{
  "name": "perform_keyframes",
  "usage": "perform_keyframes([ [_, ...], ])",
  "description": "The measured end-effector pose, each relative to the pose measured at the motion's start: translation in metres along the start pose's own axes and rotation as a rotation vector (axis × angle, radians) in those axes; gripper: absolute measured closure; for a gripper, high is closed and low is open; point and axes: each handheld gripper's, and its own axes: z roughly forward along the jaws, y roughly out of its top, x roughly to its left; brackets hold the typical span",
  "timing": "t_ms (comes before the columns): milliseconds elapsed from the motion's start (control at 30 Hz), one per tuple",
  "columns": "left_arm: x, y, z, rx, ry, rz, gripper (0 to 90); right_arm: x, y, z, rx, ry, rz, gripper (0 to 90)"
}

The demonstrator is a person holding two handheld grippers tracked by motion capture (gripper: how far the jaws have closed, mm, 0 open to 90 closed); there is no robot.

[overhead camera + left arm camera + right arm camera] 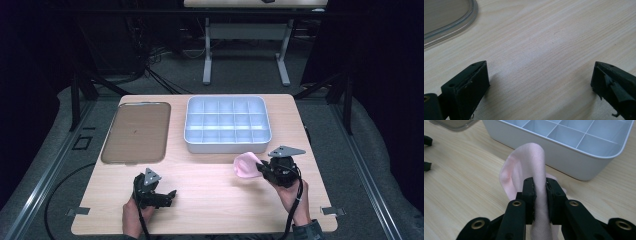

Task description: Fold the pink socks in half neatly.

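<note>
A pale pink cloth hangs lifted above the wooden table, just in front of the white divided bin. My right gripper is shut on the cloth, its two black pads pinching a fold of it. My left gripper rests low over bare table at the near left, its jaws wide apart with nothing between them.
A flat grey-brown lid lies on the table left of the bin. Another table's legs stand on the floor beyond the far edge. A black cable trails off the table's left side.
</note>
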Motion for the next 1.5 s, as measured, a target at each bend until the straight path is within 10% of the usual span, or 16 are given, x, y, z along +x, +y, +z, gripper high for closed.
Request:
perform_keyframes([
  [900, 0.000, 0.000, 0.000, 0.001, -0.001, 0.001, 1.5, 0.046, 0.016, -0.024, -0.061, 0.079, -0.086, 77.9],
  [1500, 0.000, 0.000, 0.000, 0.000, 0.000, 0.000, 1.5, 0.085, -0.004, 0.026, 0.043, 0.181, -0.121, 81.7],
])
